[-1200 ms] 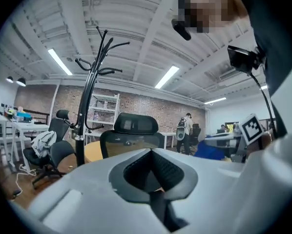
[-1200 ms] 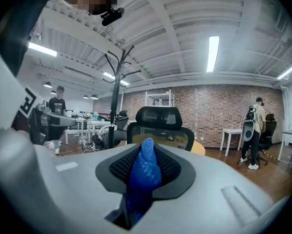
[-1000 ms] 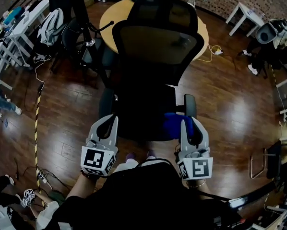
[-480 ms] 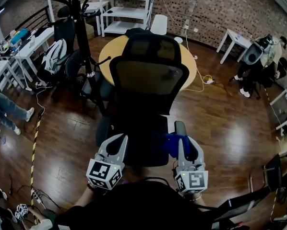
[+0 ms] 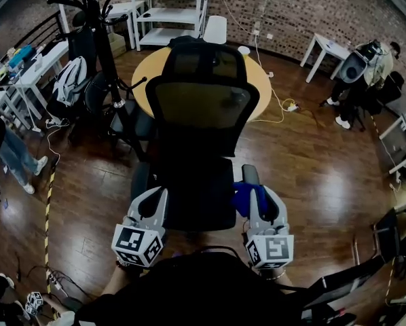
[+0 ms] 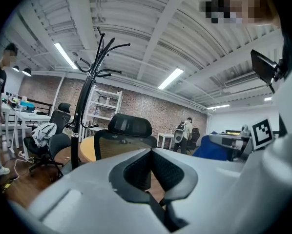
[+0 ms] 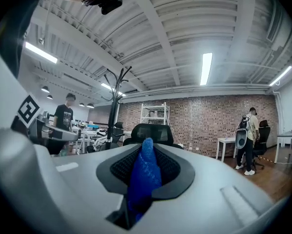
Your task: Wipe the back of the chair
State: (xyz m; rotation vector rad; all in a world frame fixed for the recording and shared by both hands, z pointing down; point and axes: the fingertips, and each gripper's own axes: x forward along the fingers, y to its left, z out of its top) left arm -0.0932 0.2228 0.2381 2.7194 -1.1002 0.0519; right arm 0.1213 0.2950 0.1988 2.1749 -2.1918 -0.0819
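A black office chair stands in front of me, its mesh back (image 5: 200, 107) and headrest (image 5: 198, 61) facing me across the seat (image 5: 193, 195). My left gripper (image 5: 153, 202) is shut and empty, held by the seat's front left corner. My right gripper (image 5: 261, 197) is by the right armrest, shut on a blue cloth (image 5: 242, 199). In the right gripper view the blue cloth (image 7: 143, 177) sticks up between the jaws, with the headrest (image 7: 158, 130) beyond. The left gripper view shows the chair's mesh back (image 6: 117, 147) behind the closed fingertips (image 6: 151, 152).
A round wooden table (image 5: 264, 73) sits right behind the chair. A black coat rack (image 5: 98, 39) and other chairs (image 5: 87, 90) stand at the left, white shelves (image 5: 169, 5) at the back. People stand at the far right (image 5: 366, 60) and left edge (image 5: 3, 145). Cables lie on the wooden floor.
The head view has lifted and pulled back, showing more of the room. Both grippers stay low at the seat's front; the right one still holds the cloth.
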